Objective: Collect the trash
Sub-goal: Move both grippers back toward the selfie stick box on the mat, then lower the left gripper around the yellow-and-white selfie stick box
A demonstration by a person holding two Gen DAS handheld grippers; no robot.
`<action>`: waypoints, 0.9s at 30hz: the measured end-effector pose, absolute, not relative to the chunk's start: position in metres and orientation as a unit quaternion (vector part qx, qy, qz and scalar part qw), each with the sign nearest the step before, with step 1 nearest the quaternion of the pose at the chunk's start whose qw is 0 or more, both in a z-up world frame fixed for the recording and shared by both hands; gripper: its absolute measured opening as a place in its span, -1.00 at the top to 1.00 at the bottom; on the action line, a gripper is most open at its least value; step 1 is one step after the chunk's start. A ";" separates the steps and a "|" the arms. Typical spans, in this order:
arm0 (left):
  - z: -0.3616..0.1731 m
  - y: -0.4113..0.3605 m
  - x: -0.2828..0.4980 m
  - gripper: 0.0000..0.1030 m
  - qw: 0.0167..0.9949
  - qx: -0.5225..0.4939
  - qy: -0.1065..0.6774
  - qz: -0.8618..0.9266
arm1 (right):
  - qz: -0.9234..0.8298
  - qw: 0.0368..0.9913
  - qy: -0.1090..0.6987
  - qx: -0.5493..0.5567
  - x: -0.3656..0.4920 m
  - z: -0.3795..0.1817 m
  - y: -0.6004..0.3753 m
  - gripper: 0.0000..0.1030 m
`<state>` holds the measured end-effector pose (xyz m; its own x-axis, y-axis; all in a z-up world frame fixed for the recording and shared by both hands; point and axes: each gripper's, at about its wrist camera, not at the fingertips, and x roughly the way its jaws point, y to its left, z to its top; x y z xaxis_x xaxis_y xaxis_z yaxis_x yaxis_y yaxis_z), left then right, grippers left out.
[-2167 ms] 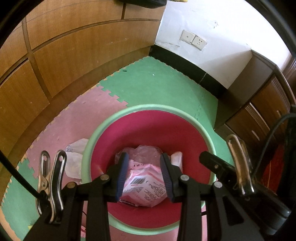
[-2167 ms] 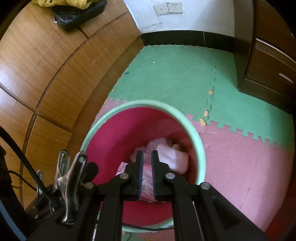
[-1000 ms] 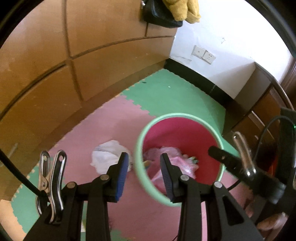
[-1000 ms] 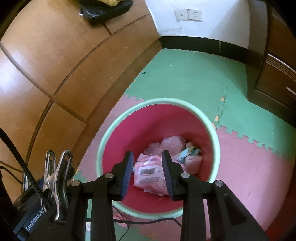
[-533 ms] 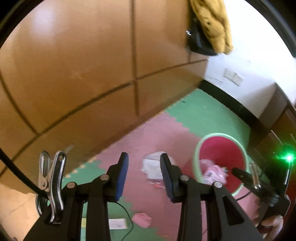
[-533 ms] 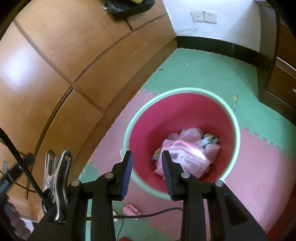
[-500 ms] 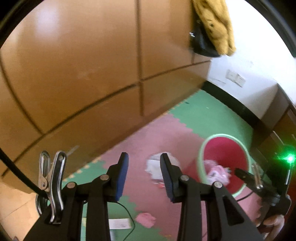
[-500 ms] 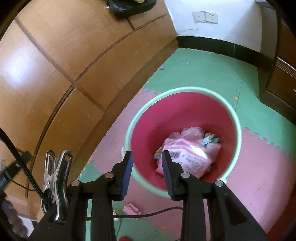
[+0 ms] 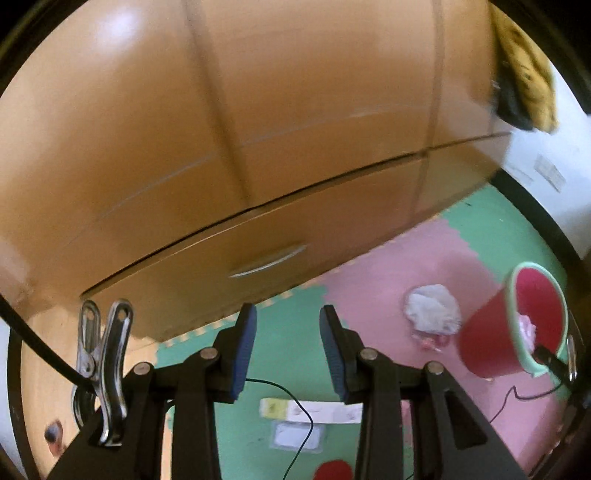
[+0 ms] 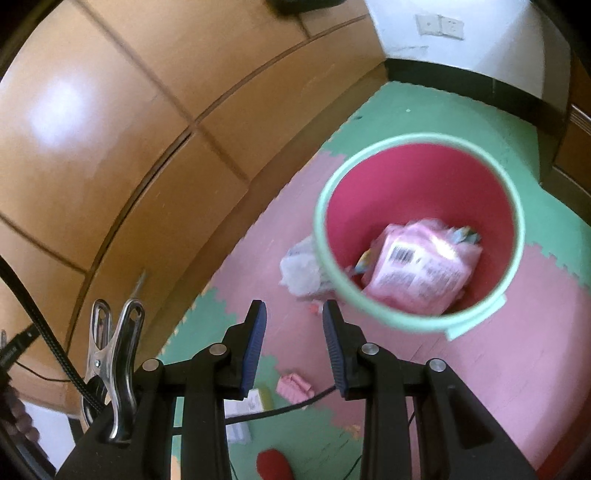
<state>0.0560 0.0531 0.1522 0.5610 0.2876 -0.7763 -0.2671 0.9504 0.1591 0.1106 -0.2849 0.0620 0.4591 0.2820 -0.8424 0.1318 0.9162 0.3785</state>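
Note:
The red bin [image 9: 480, 343] with a pale green rim stands on the foam mat at the far right of the left wrist view. My left gripper [image 9: 287, 325] is open and empty, over green mat well to the bin's left. A crumpled white bag [image 9: 432, 306] lies beside the bin. Paper slips [image 9: 314, 410] and a red lump [image 9: 332, 470] lie below the fingers. In the right wrist view the bin [image 10: 406, 177] holds a pink printed packet [image 10: 417, 266]. My right gripper [image 10: 293, 321] is open and empty, left of the rim. A small pink scrap [image 10: 293, 386] lies under it, near the white bag [image 10: 299, 269].
A tall wooden cabinet [image 9: 295, 129] with a drawer handle [image 9: 266, 264] fills the space behind the mat. Thin black cables [image 9: 295, 402] trail across the floor. A white wall with sockets [image 10: 439, 24] and dark furniture stand beyond the bin.
The left gripper swung left and away from the bin, which slid to the view's far right. The right gripper drew left off the bin's mouth. Both stayed open and empty.

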 end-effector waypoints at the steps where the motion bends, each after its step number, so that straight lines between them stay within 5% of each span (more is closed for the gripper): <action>1: 0.151 0.064 0.053 0.28 0.881 0.005 0.443 0.165 | 0.050 0.829 0.523 0.193 0.109 0.059 -0.276 0.36; 14: 0.040 0.197 0.018 0.28 0.813 -0.093 0.521 0.244 | 0.124 0.797 0.581 0.108 0.089 0.000 -0.168 0.36; 27: -0.110 0.201 0.027 0.28 0.737 -0.110 0.635 0.205 | 0.146 0.723 0.663 0.129 0.081 -0.109 -0.114 0.36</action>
